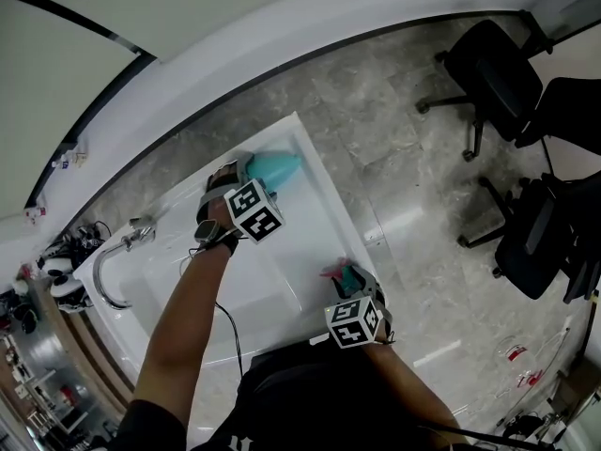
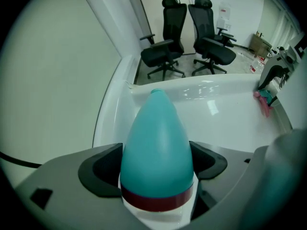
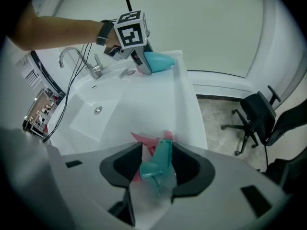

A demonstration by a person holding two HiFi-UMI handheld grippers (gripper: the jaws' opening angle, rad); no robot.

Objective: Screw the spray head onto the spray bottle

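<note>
A teal, cone-shaped spray bottle with a dark red band lies on the far rim of the white sink counter. My left gripper points down over it, open, and the bottle fills the space between the pads. The bottle also shows far off in the right gripper view. A teal spray head with a pink trigger lies at the counter's near right edge. My right gripper stands open around it, with a gap at the left pad. In the head view the spray head pokes out beyond the right gripper.
A chrome faucet stands at the left of the sunken basin, whose drain shows in the right gripper view. Black office chairs stand on the grey floor to the right. A white wall curves behind the counter.
</note>
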